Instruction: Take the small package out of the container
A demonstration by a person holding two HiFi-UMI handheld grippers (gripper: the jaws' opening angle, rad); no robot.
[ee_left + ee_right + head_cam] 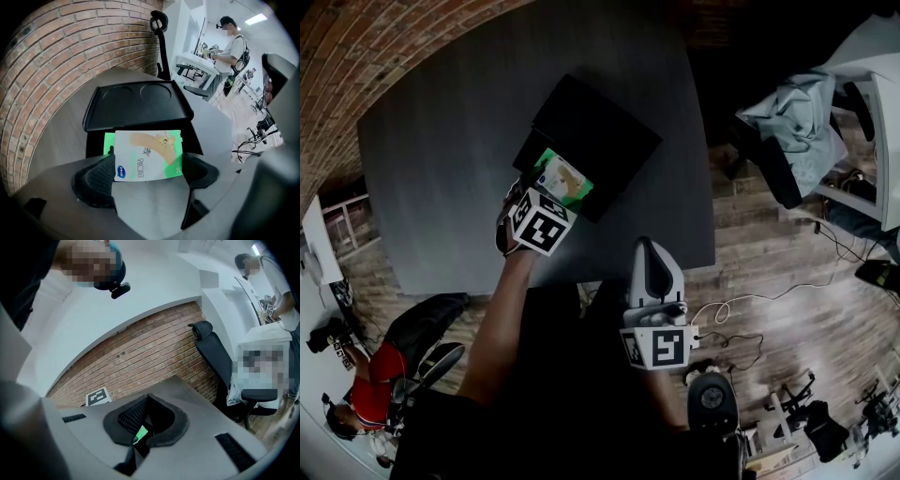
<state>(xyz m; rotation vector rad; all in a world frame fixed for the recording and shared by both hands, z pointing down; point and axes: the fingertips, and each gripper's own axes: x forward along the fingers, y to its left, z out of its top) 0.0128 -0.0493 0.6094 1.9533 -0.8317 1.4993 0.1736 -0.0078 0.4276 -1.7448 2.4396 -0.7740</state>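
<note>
- Only in the head view: the whole black container (pixel 598 131) on the dark table (pixel 441 159); right gripper (pixel 651 251) well back from the container, past the table's near edge.
- Only in the left gripper view: two round recesses in the container's raised lid; brick wall (pixel 56 70) behind the container; a standing person (pixel 232 44) far beyond it.
- Left gripper (pixel 147 171) clamped on the small package (pixel 147 157), one jaw pad against each side edge; package over the container's open base, just in front of the lid; whether clear of the base, impossible to tell.
- Package: white face, green border, tan strip shape with small cartoon figures, blue oval logo at one corner.
- In the right gripper view: jaws closed together at the tips, holding nothing.
</note>
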